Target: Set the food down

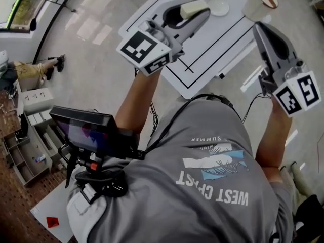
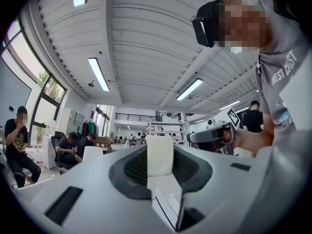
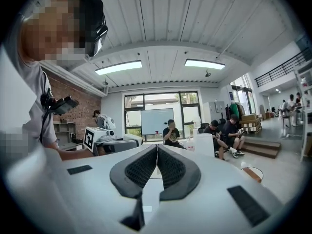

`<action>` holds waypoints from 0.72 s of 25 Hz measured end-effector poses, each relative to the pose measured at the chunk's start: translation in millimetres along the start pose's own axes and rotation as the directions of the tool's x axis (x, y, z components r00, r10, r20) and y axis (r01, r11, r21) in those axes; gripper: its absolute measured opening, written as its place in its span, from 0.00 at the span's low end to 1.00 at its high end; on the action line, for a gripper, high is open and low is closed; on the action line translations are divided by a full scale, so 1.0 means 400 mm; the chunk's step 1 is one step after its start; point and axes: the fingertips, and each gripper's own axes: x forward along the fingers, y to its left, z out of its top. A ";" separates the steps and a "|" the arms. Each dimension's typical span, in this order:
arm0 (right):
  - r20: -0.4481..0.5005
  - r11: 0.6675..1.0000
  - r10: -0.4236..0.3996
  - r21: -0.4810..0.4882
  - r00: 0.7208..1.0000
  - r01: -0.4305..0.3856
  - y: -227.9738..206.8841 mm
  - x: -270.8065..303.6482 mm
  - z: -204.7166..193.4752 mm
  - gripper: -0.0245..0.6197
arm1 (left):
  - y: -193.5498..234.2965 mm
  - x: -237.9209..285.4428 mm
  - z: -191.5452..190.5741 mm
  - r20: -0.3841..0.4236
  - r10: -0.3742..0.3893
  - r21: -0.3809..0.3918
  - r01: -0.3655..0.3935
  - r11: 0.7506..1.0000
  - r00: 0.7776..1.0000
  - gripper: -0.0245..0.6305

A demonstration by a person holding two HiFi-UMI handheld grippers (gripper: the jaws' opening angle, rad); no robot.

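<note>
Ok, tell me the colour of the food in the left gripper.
The food is off-white, plain; best seen in the left gripper view.

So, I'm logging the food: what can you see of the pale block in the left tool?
The pale block is cream, smooth-sided and rectangular, soft-looking like tofu or cake. It is clamped between the left tool's dark ribbed pads, its end sticking past the tips, held over the white table.
</note>
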 end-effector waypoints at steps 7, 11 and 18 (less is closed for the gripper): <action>-0.018 0.996 -0.084 0.008 0.996 0.084 -0.008 -0.027 0.029 0.05 | -0.004 0.049 0.019 -0.008 -0.051 0.003 0.051 0.999 0.999 0.20; -0.020 0.995 -0.099 0.022 0.995 0.100 -0.066 -0.022 0.022 0.05 | 0.030 0.106 -0.024 -0.054 -0.027 0.037 0.029 0.999 0.998 0.20; -0.028 0.995 -0.083 0.047 0.996 0.085 -0.181 -0.018 0.017 0.05 | 0.097 0.232 -0.112 -0.127 0.008 0.024 -0.005 1.000 0.992 0.20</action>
